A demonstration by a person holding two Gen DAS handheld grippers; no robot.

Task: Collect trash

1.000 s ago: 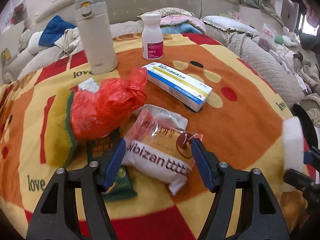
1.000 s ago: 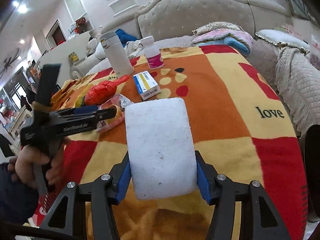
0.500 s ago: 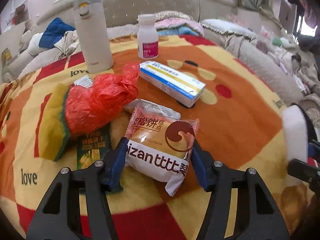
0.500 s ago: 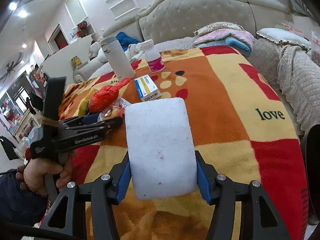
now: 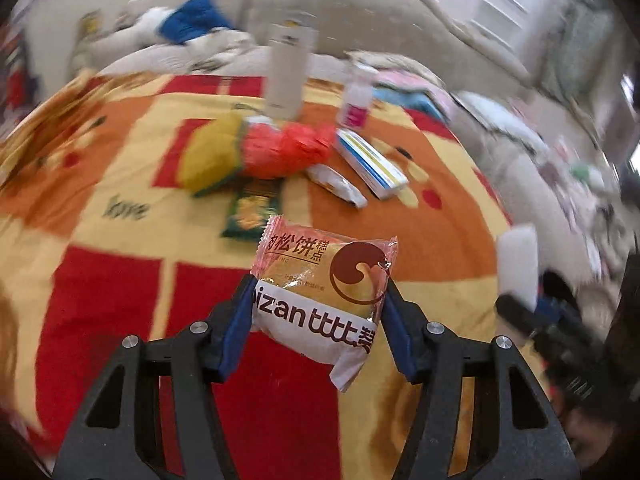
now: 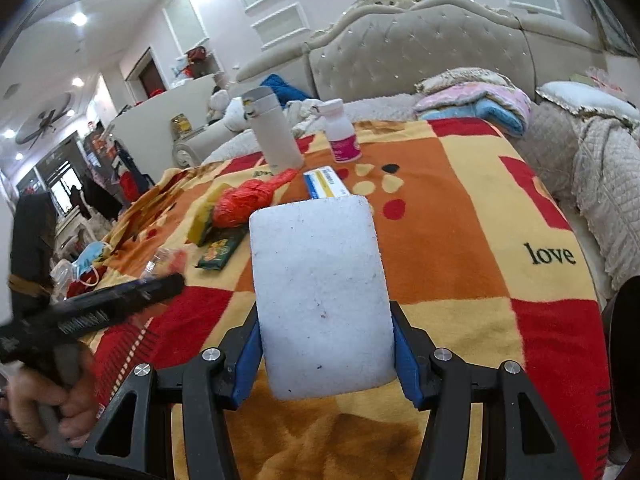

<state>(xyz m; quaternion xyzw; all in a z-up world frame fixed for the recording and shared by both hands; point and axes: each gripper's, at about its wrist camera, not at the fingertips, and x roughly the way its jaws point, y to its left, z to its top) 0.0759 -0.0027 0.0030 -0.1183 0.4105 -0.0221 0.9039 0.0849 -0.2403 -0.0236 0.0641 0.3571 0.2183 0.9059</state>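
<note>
Pink and white plastic wraps the pastry packet [image 5: 320, 292], which sits pinched between the blue pads of the left claw [image 5: 318, 322], lifted clear of the blanket [image 5: 436, 240] below it. Beyond it on the orange, yellow and red blanket lie a green snack wrapper [image 5: 250, 212], a crumpled red plastic bag [image 5: 286, 150] against a yellow sponge [image 5: 210, 158], a small silvery sachet [image 5: 338, 184] and a long medicine box [image 5: 370, 162]. Farther back stand a pale flask [image 5: 288, 70] and a white pill bottle [image 5: 356, 98], both blurred. The right claw [image 6: 326, 354] is clamped on the sides of a white foam block [image 6: 320, 292], held above the blanket's near edge. At the left of the right-wrist view, a hand [image 6: 48, 404] grips the handle of the left claw, blurred.
</note>
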